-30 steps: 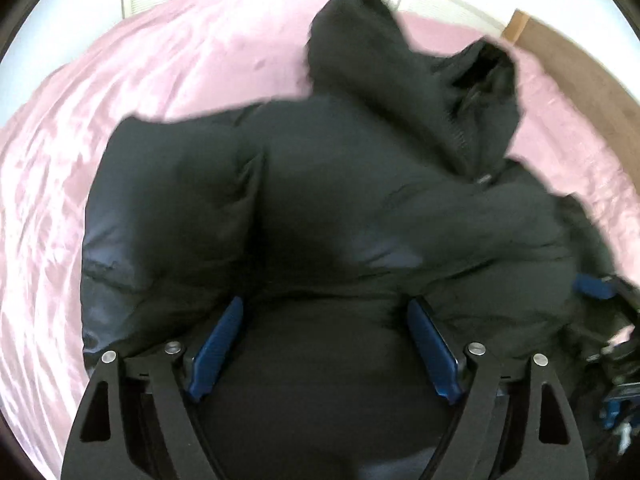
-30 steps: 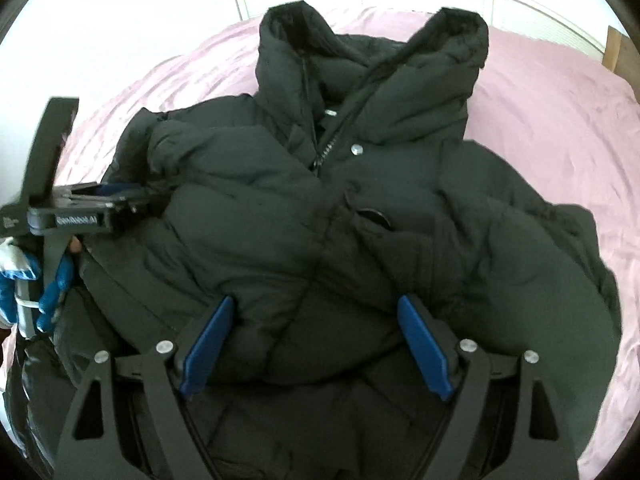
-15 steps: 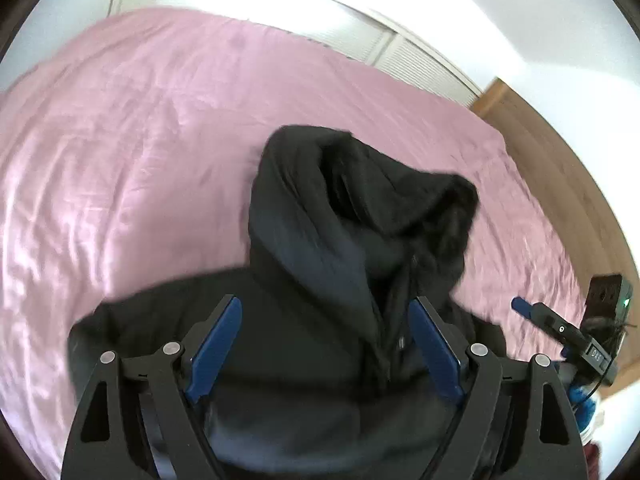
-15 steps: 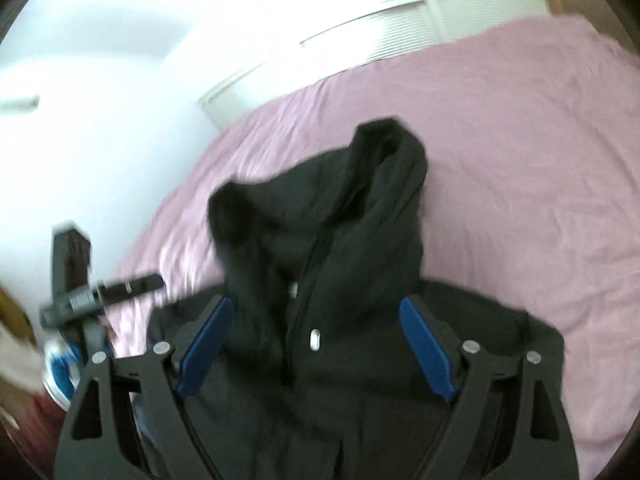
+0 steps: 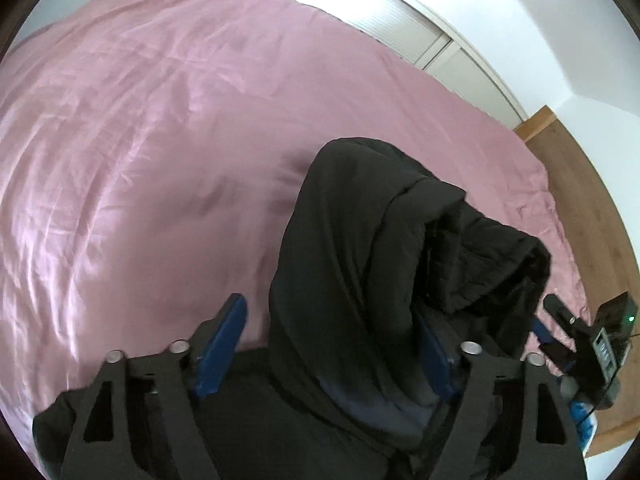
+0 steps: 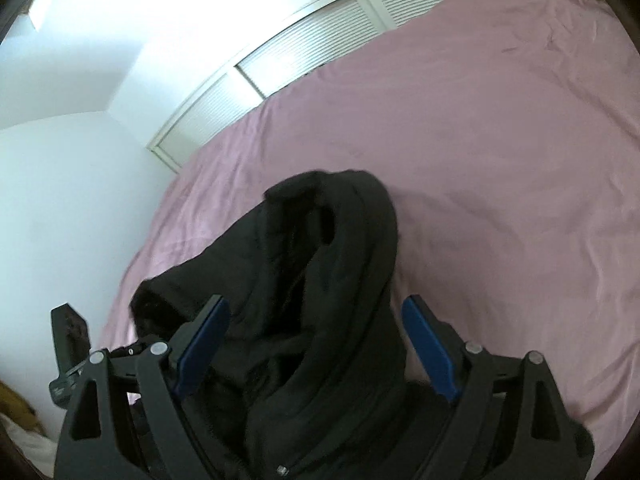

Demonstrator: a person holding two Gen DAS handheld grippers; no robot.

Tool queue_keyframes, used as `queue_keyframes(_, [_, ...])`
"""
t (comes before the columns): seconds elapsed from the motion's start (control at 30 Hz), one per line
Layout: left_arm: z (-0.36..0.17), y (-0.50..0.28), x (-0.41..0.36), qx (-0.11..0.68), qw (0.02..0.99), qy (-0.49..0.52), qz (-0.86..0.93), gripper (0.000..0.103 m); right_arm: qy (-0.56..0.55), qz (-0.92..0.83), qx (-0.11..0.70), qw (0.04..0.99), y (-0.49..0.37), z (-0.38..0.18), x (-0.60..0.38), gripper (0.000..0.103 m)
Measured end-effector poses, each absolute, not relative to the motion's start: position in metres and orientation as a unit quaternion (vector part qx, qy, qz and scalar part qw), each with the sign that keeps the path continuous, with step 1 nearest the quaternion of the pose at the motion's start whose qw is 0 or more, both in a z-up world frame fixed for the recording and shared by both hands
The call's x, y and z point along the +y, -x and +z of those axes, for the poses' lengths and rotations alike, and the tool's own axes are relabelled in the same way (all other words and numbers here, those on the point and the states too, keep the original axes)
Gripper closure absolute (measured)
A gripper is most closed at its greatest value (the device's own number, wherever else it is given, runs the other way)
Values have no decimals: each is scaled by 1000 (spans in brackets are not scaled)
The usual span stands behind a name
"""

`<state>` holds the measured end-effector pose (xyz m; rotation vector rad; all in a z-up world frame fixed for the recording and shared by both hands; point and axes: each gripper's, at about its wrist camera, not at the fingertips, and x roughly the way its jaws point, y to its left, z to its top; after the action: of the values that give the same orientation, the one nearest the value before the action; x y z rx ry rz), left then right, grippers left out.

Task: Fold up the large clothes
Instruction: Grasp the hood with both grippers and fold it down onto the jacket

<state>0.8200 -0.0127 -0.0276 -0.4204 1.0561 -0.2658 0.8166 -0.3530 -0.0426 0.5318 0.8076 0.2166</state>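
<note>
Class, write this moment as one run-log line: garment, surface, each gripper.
garment: black puffer jacket, hood end up | surface: pink bedsheet | left gripper: closing, jacket between fingers | right gripper: open, jacket between fingers

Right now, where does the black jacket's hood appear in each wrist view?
Left wrist view: the hood stands right of centre, rising above the left claw.
Right wrist view: the hood sits lower centre, between the right claw's fingers.
Shared landmark: the pink bedspread behind it.
</note>
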Motion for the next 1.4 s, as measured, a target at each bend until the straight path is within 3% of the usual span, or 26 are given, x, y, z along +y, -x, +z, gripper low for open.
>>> queue_keyframes(0.37, [-29,-832,-20,482,833,209,-172,43,-301,131,363,872,-834,-46,-365,15])
queue_keyframes(0.43, [-23,-829,-15,461,835,227,-198,39,-307,144,354,871,-832,-40,-366,14])
queue_keyframes(0.5, [-18,-830,-10,446,838,247,-197,23,-303,146,355,872,-835,-37,-363,11])
queue_keyframes(0.6, [-15,-837,-2,437,837,277,-180,19,-283,121,372,876,-842,-36,-354,6])
queue_keyframes(0.97, [-18,-871,-5,448,833,302,-120,17,-225,48,408,883,-866,-51,-337,4])
queue_keyframes(1.23, [1,-875,-6,415,836,327,-149,15,-264,74,389,880,-865,-55,-353,4])
queue_keyframes(1.4, [-18,-884,-15,464,821,311,-118,13,-260,70,397,877,-867,-58,-352,4])
